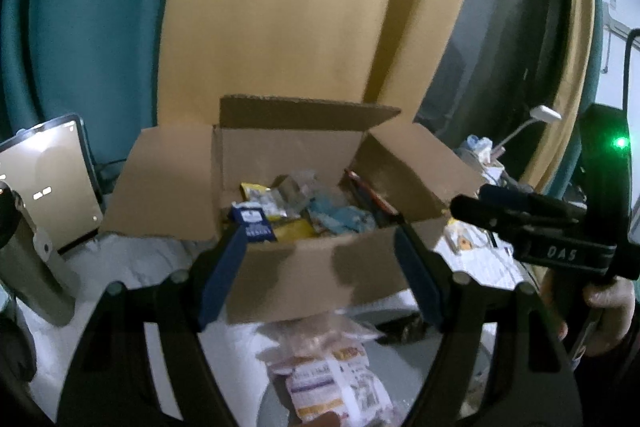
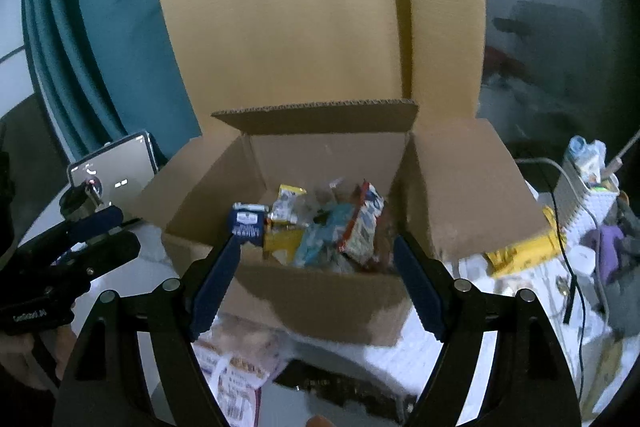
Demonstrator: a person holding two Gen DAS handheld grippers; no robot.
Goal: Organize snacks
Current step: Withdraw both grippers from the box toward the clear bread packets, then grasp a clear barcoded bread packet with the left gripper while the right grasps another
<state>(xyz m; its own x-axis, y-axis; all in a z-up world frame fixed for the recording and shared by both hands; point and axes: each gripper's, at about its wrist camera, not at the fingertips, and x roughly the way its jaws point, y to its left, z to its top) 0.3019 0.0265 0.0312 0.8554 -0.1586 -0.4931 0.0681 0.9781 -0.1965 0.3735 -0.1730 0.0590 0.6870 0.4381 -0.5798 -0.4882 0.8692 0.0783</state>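
While both tools hover w/ nothing between their fingers, the open brown cardboard box (image 1: pixel 288 267) sits dead centre on the white surface (image 1: pixel 132 259), flaps splayed so packets drop in easily. Left hand-held gripper (image 1: pixel 320 275) is spread, empty, lined up on the box's near wall; right hand-held gripper (image 2: pixel 316 283) likewise spread, empty. Loose clear-and-white snack packets (image 1: pixel 332 375) lie just in front of the box, prob. next to go in. Navy packet (image 2: pixel 247 223) & others are already inside.
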